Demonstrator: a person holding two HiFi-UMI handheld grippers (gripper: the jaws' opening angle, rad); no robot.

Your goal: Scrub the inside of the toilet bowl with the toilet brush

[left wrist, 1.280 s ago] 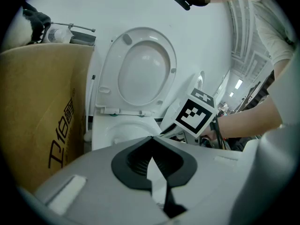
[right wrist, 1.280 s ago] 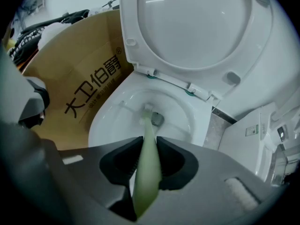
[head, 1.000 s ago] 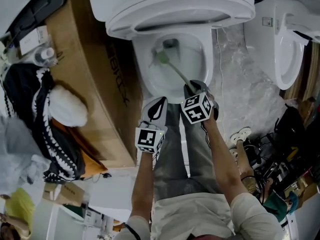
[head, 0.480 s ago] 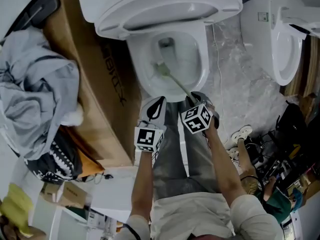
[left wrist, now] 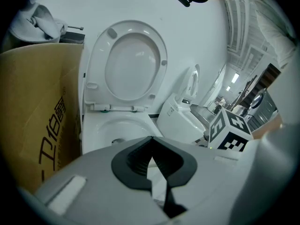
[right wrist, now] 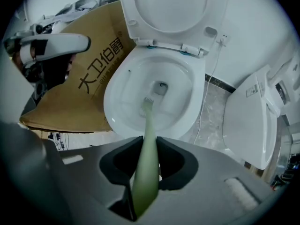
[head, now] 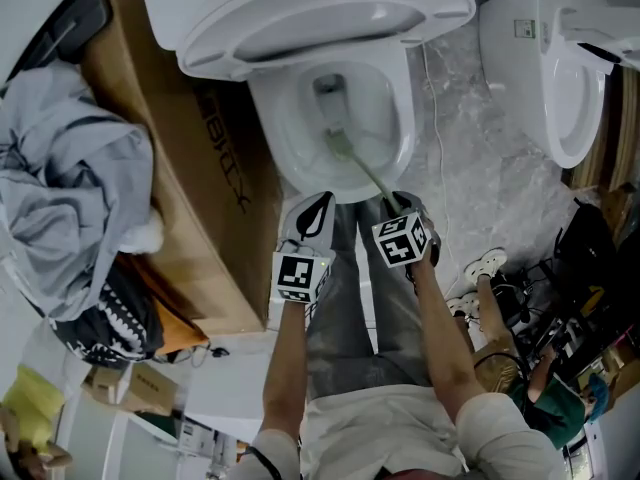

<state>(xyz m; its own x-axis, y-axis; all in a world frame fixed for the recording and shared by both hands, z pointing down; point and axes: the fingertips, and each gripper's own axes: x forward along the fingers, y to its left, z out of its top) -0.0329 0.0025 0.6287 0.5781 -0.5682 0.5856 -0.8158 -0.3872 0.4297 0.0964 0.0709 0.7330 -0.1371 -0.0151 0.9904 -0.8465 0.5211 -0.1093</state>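
Observation:
The white toilet bowl (head: 290, 138) stands open with its lid (head: 310, 13) raised. A pale green toilet brush (head: 352, 156) reaches down into the bowl, its head near the drain hole. My right gripper (head: 392, 204) is shut on the toilet brush handle (right wrist: 146, 168) at the bowl's front rim; the brush head (right wrist: 147, 102) shows in the bowl (right wrist: 122, 93). My left gripper (head: 312, 213) hangs beside it at the front rim, shut with nothing in it. In the left gripper view the left gripper (left wrist: 150, 149) points at the bowl (left wrist: 101, 125) and the raised lid (left wrist: 129, 67).
A large cardboard box (head: 190, 188) stands against the bowl's left side, with grey cloth (head: 70, 168) on it. A second white toilet (head: 545, 78) is at the right on the marble floor (head: 470, 168). Cables and bags (head: 570, 298) lie at the lower right.
The brush head has moved from the bowl's left side towards the middle and nearer the front. My right gripper shifted slightly right. The view drifted, and the grey cloth came into view on the left.

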